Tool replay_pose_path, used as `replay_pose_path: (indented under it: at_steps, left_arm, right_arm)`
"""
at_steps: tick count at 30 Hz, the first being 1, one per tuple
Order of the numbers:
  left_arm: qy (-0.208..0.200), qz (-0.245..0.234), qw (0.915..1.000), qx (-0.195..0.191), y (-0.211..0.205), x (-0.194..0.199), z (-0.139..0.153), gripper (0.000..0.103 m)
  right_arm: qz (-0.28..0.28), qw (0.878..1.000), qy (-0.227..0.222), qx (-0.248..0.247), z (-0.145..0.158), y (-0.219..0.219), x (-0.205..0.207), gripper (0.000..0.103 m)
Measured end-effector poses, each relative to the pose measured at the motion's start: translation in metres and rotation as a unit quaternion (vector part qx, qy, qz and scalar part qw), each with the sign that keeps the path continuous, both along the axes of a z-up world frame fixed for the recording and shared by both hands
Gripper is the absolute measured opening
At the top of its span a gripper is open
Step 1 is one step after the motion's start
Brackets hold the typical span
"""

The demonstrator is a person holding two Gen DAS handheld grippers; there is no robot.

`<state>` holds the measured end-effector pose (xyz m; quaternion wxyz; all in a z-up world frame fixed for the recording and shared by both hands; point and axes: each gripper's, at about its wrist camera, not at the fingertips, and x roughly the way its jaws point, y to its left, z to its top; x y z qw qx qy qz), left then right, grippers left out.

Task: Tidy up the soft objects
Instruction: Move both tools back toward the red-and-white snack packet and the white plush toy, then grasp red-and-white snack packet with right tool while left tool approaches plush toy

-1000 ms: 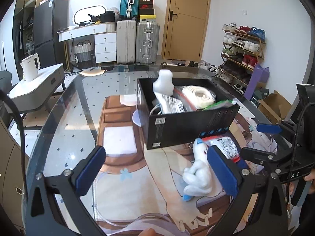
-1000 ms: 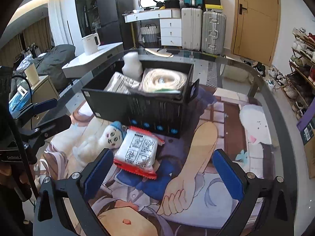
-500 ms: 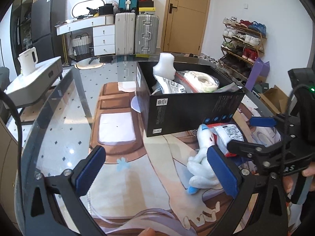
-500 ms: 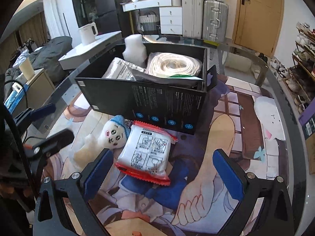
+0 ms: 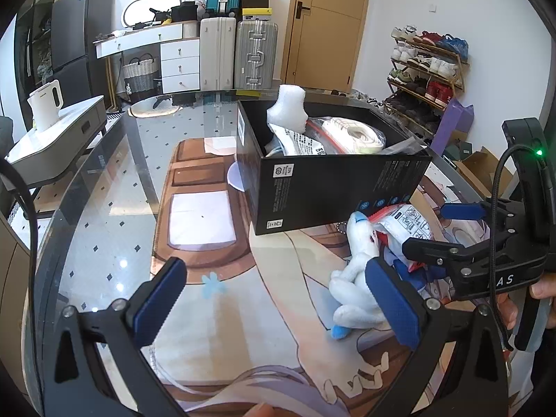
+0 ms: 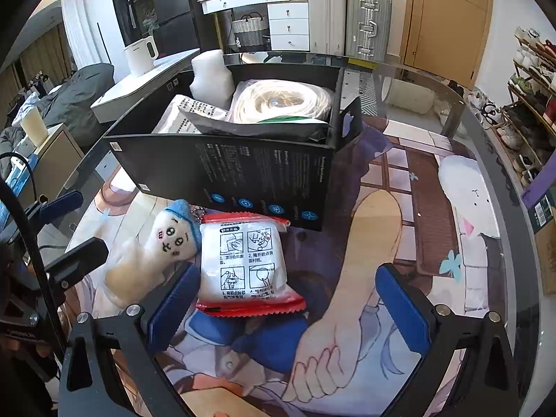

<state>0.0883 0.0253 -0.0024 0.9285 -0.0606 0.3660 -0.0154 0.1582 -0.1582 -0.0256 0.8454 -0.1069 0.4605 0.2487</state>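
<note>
Right gripper [image 6: 283,309]: jaws spread wide, empty, just short of a red-edged white sachet [image 6: 246,264] lying on the table. Left gripper [image 5: 274,307]: jaws wide apart, empty; its right pad sits beside a white plush doll [image 5: 354,278] with a blue cap, which touches the sachet's left side. Surface: glass-topped table [image 5: 104,208] over an anime-print mat [image 6: 375,278]. Behind both items: black cardboard box [image 6: 236,170] holding a coiled white cord [image 6: 283,100] and printed packets. Room beyond: silver suitcases [image 5: 255,55], white drawer unit [image 5: 180,66], wooden door [image 5: 326,24], shoe rack [image 5: 427,66].
</note>
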Motion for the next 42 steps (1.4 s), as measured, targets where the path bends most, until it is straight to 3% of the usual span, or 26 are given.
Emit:
replay_pose_path:
  at_steps: [24,34,37,42]
  left_arm:
    - [0.005,0.004,1.0,-0.003,0.001,0.0,-0.003,0.103]
    - [0.004,0.006,1.0,-0.006,0.002,-0.001,-0.003,0.103]
    - [0.004,0.006,1.0,-0.006,0.002,-0.001,-0.003,0.103]
    - [0.007,0.005,0.9999,-0.008,0.003,0.0,-0.003,0.103]
  right_arm:
    - [0.024,0.999,0.019,-0.022,-0.02,0.018,0.002,0.102]
    - [0.03,0.999,0.005,-0.025,-0.019,0.025,-0.007,0.102]
    - [0.035,0.999,-0.003,-0.022,-0.018,0.028,-0.011,0.094]
    - [0.044,0.999,-0.021,-0.016,-0.012,0.029,-0.018,0.066]
